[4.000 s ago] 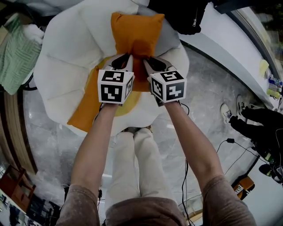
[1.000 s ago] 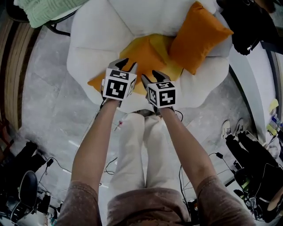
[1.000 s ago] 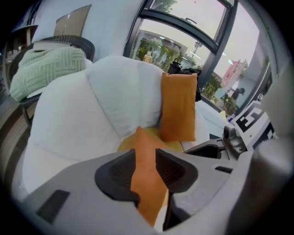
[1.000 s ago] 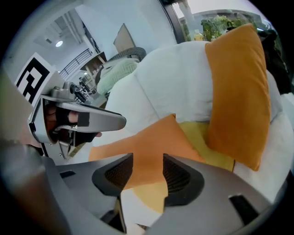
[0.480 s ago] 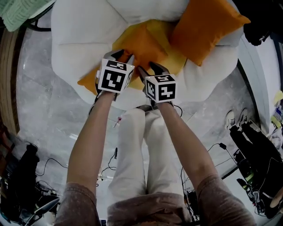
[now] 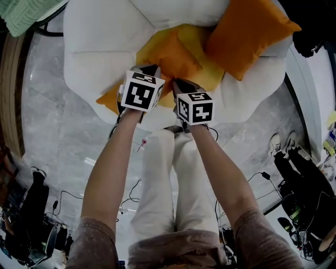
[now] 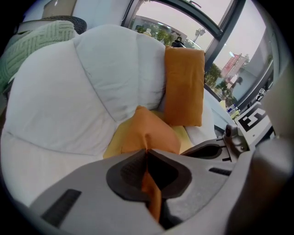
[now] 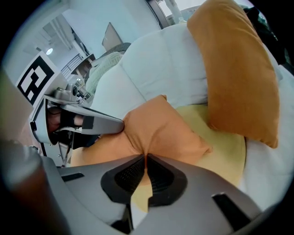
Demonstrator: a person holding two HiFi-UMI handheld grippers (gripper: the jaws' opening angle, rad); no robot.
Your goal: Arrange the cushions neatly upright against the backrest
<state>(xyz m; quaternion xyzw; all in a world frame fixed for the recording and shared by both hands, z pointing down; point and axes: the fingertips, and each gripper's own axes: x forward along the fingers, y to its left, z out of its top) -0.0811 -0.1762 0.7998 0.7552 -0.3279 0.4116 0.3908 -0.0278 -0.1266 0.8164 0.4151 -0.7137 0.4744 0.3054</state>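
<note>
An orange cushion (image 6: 169,54) lies flat on the yellow seat pad (image 6: 209,80) of a white petal-shaped chair (image 6: 100,58). My left gripper (image 6: 149,70) and right gripper (image 6: 182,84) sit side by side at its near edge. The jaws of both have just been closing, with orange fabric between them. In the left gripper view the gripper (image 7: 147,152) is shut on a fold of the cushion (image 7: 148,130). In the right gripper view the gripper (image 8: 146,158) pinches the cushion (image 8: 161,131) too. A second orange cushion (image 6: 247,34) stands upright against the backrest (image 7: 115,78).
A green knitted blanket (image 6: 23,13) hangs beyond the chair at the upper left. Dark clothing (image 6: 312,31) lies at the upper right. The person's legs (image 6: 168,173) stand before the chair on the marble floor, with cables (image 6: 131,192) and shoes (image 6: 278,144) around.
Both grippers have come down onto the flat cushion's near edge and shut on its fabric. Four seconds ago they were at the other cushion by the backrest.
</note>
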